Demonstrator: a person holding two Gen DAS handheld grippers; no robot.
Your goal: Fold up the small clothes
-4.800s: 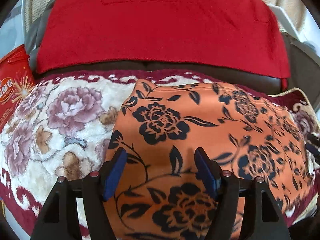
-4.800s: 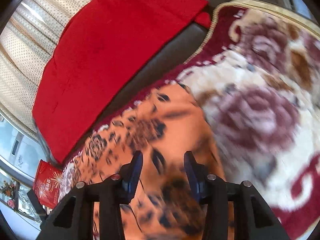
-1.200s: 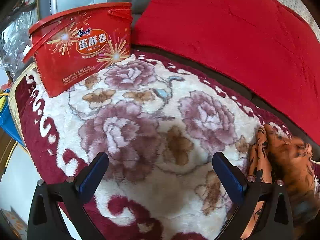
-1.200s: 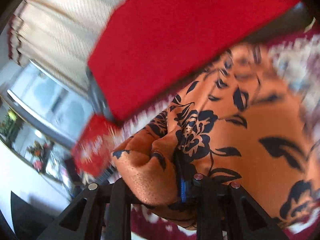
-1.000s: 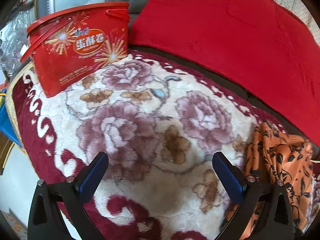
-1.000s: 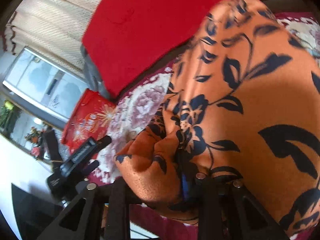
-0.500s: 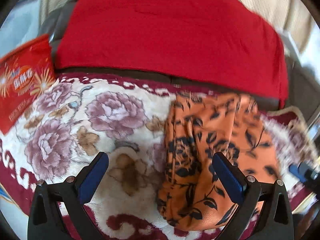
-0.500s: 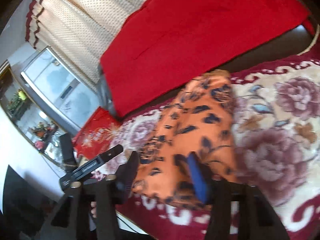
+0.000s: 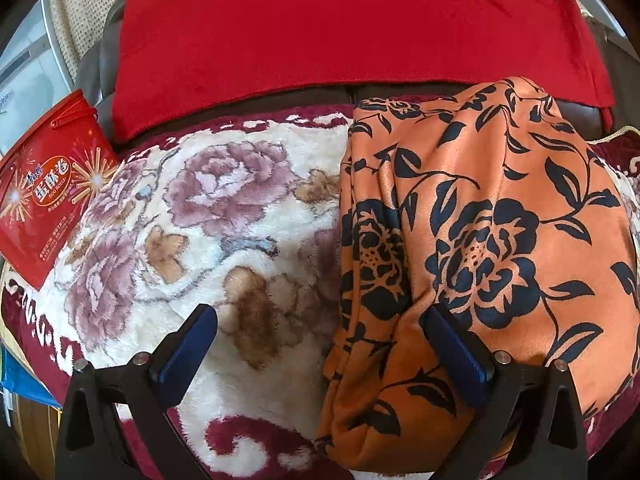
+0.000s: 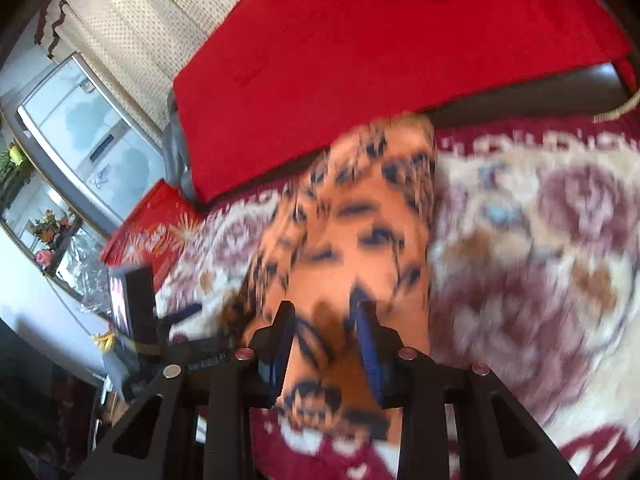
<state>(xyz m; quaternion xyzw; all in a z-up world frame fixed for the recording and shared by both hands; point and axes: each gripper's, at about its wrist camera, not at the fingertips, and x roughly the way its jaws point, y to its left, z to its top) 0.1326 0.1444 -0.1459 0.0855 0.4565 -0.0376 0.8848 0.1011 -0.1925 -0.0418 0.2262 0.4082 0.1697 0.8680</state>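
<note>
The folded orange floral garment [image 9: 480, 216] lies lengthwise away from both tools. The left tool [image 9: 320, 344] gapes empty, straddling the garment's left edge. The right tool [image 10: 325, 340], nearer its near end, is closing, cloth between its jaws.

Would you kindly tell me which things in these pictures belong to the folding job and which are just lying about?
Part of the job:
- orange flowered garment
- left gripper, jaws wide open
- right gripper, jaws closing over the garment

Just lying about:
- flowered blanket underneath
- red cloth on the sofa back
- red egg roll box
</note>
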